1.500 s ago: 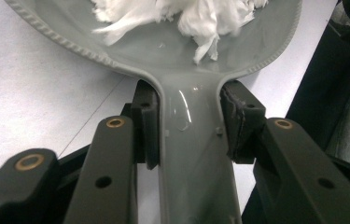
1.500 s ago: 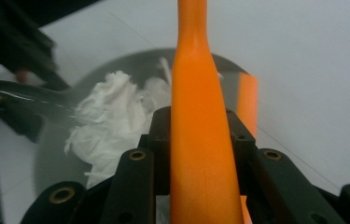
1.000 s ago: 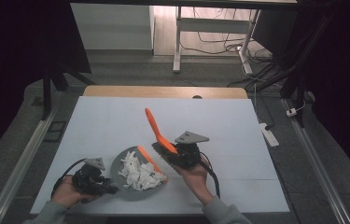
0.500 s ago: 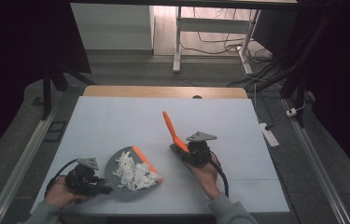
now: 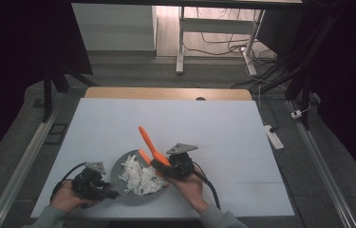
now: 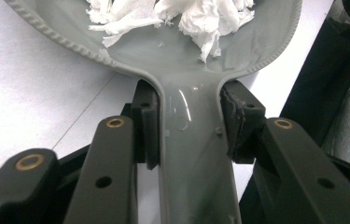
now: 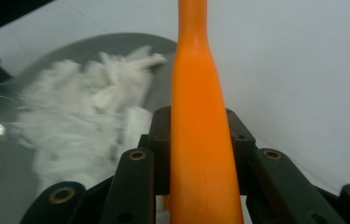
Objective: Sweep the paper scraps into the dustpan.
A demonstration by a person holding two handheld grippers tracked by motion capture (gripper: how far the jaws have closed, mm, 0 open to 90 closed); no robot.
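Sweeping step. Left gripper (image 5: 100, 186) clamps the handle of the grey plastic dustpan (image 6: 186, 70), flat on the white table (image 5: 213, 123). Right gripper (image 5: 166, 166) clamps the orange brush handle (image 7: 200, 140) at the pan's edge. Shredded white paper (image 5: 140, 178) lies in the pan. Next: brush gently inward without scattering shreds.

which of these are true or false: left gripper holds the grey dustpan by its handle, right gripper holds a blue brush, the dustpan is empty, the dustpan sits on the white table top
1. The left gripper is clamped on the handle of the grey dustpan. True.
2. The right gripper holds a blue brush. False: it is shut on an orange brush handle.
3. The dustpan is empty. False: white paper scraps lie piled in it.
4. The dustpan sits on the white table top. True, as far as the high view shows.
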